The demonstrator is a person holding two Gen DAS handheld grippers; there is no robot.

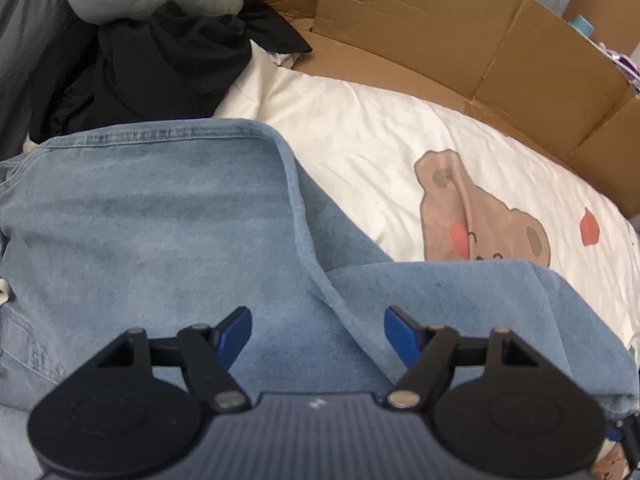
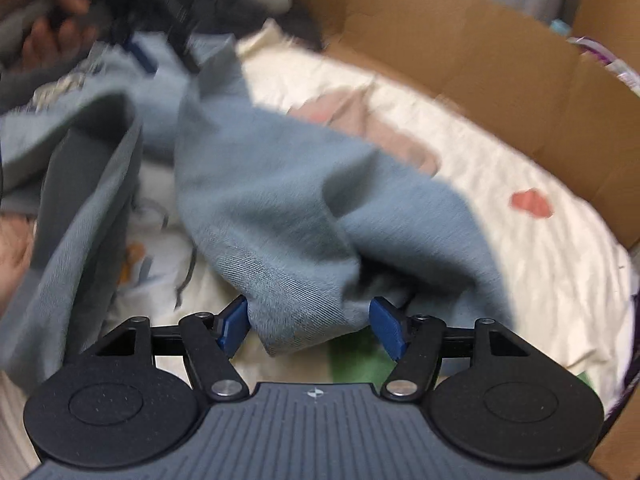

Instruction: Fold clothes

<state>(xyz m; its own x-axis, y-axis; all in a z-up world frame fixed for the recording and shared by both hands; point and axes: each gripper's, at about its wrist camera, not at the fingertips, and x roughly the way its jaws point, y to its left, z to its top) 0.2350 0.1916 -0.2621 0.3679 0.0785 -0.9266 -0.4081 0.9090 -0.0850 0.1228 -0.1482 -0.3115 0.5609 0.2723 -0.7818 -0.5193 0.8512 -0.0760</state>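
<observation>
we hold the left gripper (image 1: 318,330) spread apart above the denim garment (image 1: 160,220), the right gripper (image 2: 310,326) apart around a fold.

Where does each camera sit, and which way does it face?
Left wrist: on the left tool, looking forward over the denim jeans lying on the bear-print sheet; tool fingers wide apart.
Right wrist: on the right tool, facing bunched denim between its fingers; a hand shows top left.
Shared: jeans, sheet, cardboard wall.
</observation>
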